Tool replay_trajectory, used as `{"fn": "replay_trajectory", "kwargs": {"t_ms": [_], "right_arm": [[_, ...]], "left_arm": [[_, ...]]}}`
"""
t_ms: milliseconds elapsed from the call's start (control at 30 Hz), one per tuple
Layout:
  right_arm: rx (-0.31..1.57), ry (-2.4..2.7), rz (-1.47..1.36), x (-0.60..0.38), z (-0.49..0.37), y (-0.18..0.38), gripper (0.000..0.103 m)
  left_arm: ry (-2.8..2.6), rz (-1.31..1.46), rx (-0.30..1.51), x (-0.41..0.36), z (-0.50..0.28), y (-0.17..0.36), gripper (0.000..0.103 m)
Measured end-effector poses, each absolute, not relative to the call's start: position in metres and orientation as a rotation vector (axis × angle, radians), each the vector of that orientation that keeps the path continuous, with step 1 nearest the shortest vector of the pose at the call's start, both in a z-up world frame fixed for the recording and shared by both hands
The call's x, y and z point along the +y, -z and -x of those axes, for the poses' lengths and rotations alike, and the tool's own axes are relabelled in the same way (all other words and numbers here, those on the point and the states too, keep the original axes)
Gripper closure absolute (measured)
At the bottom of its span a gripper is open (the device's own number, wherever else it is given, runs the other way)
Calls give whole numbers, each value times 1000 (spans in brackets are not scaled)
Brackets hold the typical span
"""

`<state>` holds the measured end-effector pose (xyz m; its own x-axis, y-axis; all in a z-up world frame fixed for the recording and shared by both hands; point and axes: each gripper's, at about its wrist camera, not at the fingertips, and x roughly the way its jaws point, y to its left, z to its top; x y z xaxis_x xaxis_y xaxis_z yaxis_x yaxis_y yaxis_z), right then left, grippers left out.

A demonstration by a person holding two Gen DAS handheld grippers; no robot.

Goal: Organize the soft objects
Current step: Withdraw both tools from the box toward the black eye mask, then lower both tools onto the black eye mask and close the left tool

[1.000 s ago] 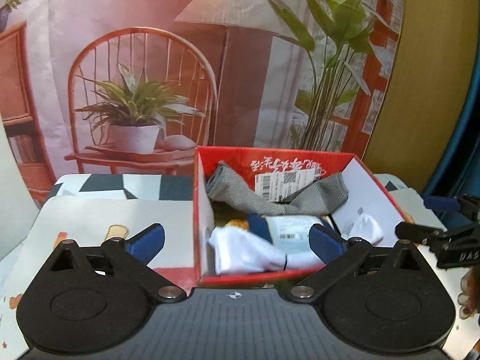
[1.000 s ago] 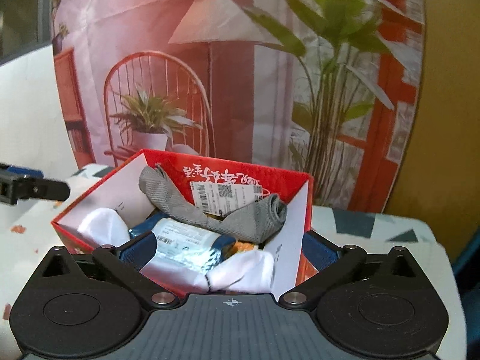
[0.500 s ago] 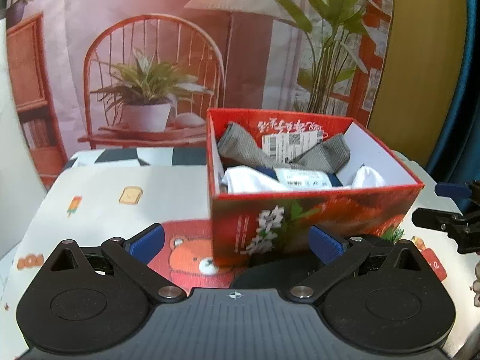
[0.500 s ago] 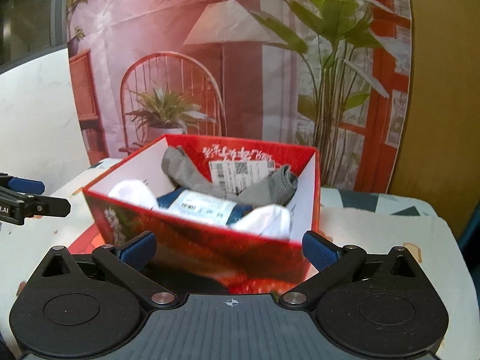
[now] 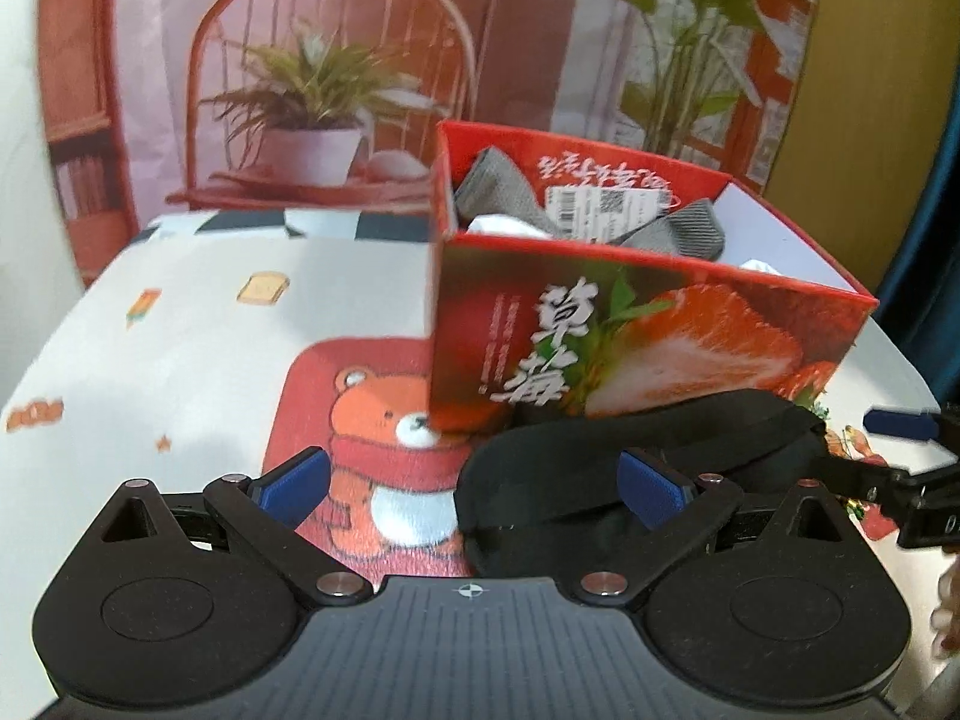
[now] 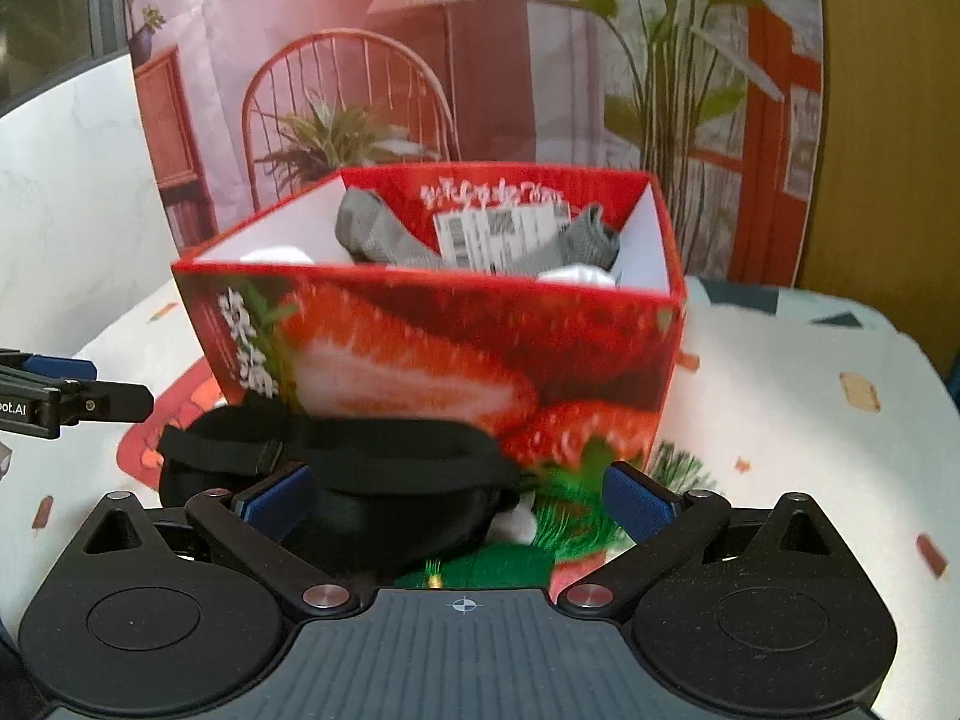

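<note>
Red strawberry box wall hides most of the grey sock and white items inside; black eye mask partly hidden behind gripper fingers; both views motion-blurred.

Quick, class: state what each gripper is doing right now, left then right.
Left gripper: open, holding nothing; the black eye mask lies between its fingers.
Right gripper: open, holding nothing.

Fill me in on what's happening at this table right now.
A person is tidying soft things with two handheld grippers. The red strawberry box already holds grey socks and white items. A black eye mask lies on the tablecloth in front of the box, not yet packed. The left gripper and right gripper both hover over it, jaws open, holding nothing.
</note>
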<state>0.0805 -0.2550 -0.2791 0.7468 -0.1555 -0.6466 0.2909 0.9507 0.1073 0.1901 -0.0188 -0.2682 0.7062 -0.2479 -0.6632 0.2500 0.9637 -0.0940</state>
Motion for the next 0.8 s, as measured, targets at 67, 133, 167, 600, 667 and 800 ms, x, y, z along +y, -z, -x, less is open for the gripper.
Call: {"fn": "replay_trajectory", "kwargs": {"t_ms": [67, 133, 167, 600, 667, 800], "right_arm": [[697, 253, -222, -255, -80, 286, 4], [706, 257, -238, -254, -80, 291, 5], [710, 257, -243, -254, -80, 294, 6], [762, 270, -235, -252, -84, 312, 11], [770, 271, -240, -251, -84, 315, 11], [782, 272, -240, -250, -83, 318, 11]], "left_arm": [[278, 16, 753, -18, -191, 274, 3], [277, 18, 765, -17, -191, 279, 5], [274, 15, 768, -17, -191, 281, 5], [256, 9, 794, -21, -191, 295, 13], [257, 16, 795, -20, -189, 297, 13], [255, 29, 804, -19, -189, 299, 14]]}}
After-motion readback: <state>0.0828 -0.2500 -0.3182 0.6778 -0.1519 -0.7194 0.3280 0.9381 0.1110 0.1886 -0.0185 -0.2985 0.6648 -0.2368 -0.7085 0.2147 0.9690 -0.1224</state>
